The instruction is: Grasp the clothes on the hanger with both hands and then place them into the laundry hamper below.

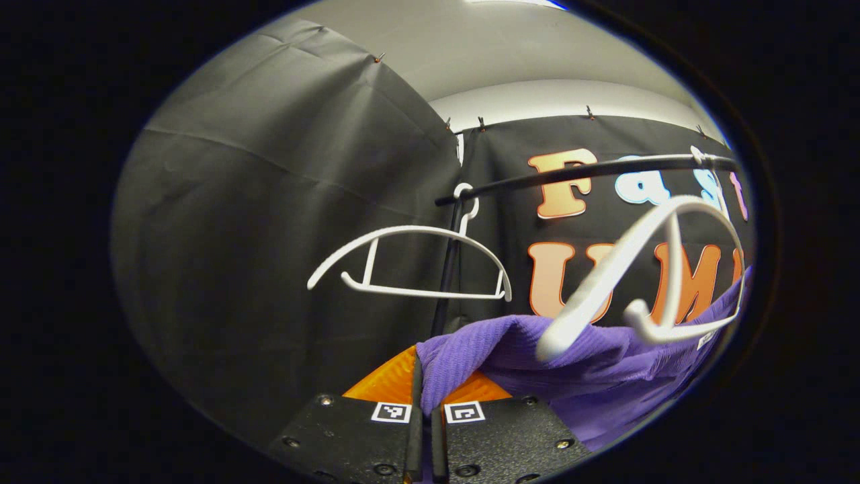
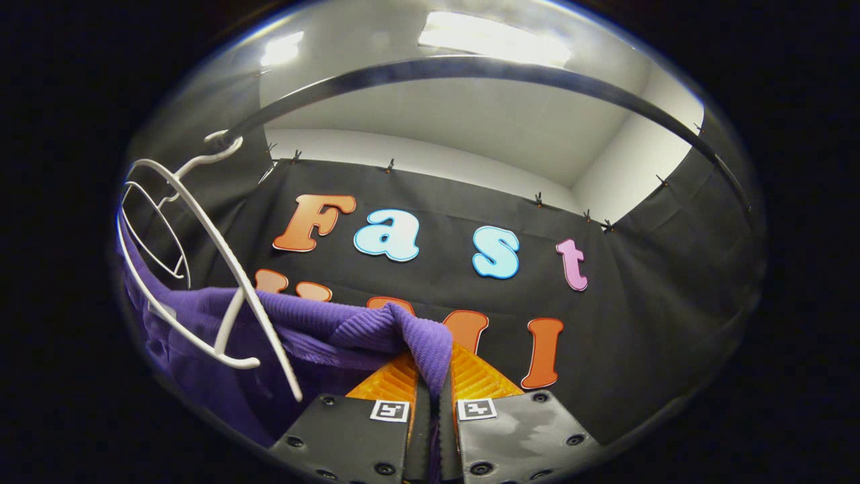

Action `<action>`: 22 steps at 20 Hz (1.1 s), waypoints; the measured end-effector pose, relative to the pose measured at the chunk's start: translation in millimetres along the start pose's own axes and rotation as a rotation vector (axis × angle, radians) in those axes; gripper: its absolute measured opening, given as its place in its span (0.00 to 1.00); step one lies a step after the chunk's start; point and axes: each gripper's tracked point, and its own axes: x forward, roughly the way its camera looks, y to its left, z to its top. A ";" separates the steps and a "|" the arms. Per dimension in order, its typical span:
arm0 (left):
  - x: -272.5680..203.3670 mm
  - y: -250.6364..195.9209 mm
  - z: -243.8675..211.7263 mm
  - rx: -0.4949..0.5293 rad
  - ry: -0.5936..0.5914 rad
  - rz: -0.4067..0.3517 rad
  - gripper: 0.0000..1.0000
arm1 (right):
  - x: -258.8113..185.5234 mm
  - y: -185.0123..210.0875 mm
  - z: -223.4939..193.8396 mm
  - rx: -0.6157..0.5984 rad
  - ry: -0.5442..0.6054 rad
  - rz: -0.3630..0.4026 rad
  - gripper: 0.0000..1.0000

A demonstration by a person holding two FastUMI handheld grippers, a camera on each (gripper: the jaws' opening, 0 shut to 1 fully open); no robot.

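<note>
Both grippers pinch one purple ribbed garment: the left gripper (image 1: 426,390) has its fingers closed narrow on a fold of cloth (image 1: 537,356), and the right gripper (image 2: 430,383) clamps another fold. A white hanger (image 2: 222,282) lies against the draped garment; a second bare hanger (image 1: 410,265) hangs farther left on the dark rail (image 1: 584,171).
</note>
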 end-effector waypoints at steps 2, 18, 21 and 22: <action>-7.6 1.1 -10.2 0.050 -0.004 0.014 0.05 | -0.3 4.1 -9.2 -0.031 0.005 0.008 0.13; -100.6 -3.2 -39.0 0.135 0.021 -0.001 0.03 | -61.0 -0.5 9.5 -0.071 -0.035 0.136 0.13; -110.9 -24.5 -48.6 0.122 0.046 -0.055 0.05 | -76.6 8.9 12.0 -0.069 -0.038 0.188 0.13; -114.7 -31.0 -53.2 0.124 0.056 -0.070 0.05 | -81.3 13.0 14.4 -0.056 -0.042 0.204 0.09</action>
